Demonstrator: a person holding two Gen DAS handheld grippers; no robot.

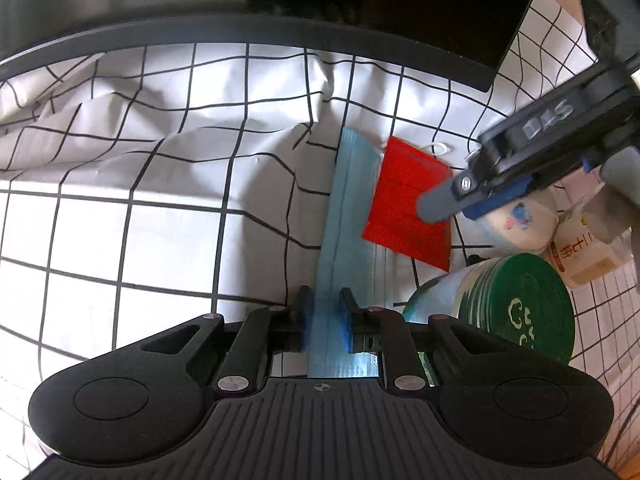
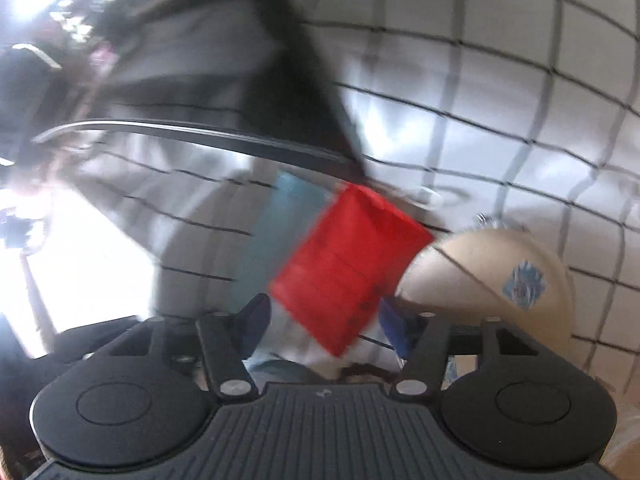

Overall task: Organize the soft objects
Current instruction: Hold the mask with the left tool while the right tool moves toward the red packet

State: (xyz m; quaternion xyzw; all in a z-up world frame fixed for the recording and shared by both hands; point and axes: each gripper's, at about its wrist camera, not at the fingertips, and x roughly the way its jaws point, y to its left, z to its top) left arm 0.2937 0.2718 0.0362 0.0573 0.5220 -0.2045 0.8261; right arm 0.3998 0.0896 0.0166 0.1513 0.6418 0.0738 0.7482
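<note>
My left tongs [image 1: 324, 316] are closed on the near end of the blue face mask [image 1: 340, 216] lying on the checked tabletop [image 1: 140, 220]. To its right, my right tongs [image 2: 320, 320] stand part open astride the red mask's [image 2: 344, 264] near corner, not yet pinching. I'd settle first, then close squarely on red alone, clear of the cap [image 2: 500, 280].

pouch [image 1: 408, 204] on mask [image 1: 340, 216] | mask on cloth [image 1: 160, 208] | can [image 1: 516, 304] right — tray [image 1: 240, 32] behind, seemingly
</note>
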